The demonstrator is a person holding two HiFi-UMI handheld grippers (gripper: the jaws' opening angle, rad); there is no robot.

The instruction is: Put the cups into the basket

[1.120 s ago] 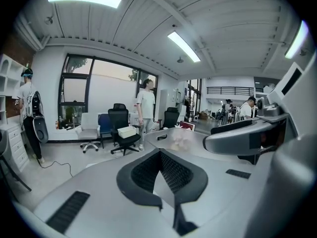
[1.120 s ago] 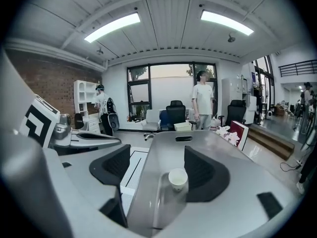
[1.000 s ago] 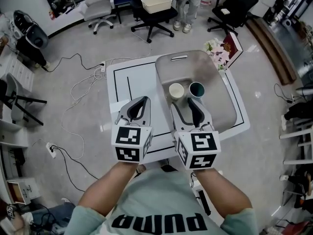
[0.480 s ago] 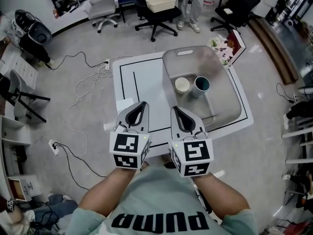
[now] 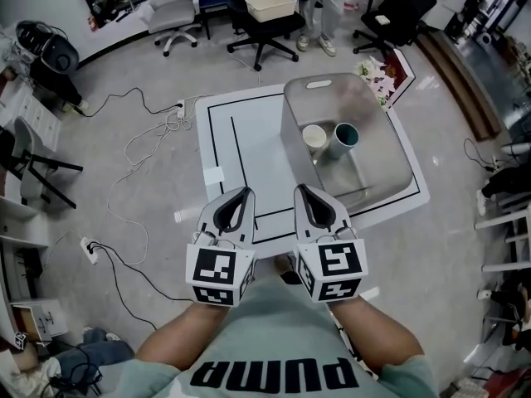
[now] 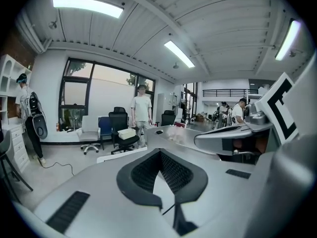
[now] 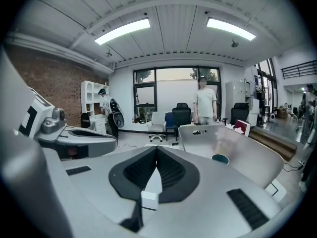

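Cups, white cup (image 5: 314, 137) and teal cup (image 5: 344, 135), upright inside the basket (image 5: 344, 102), ahead of the right gripper (image 5: 301, 189) short of the basket's near rim, left gripper (image 5: 246, 191) farther off; both closed, empty.

I see one cup (image 5: 314, 137) left of the other cup (image 5: 346, 134), both in the basket (image 5: 336, 98). Basket's on the surface's (image 5: 249, 131) right side.
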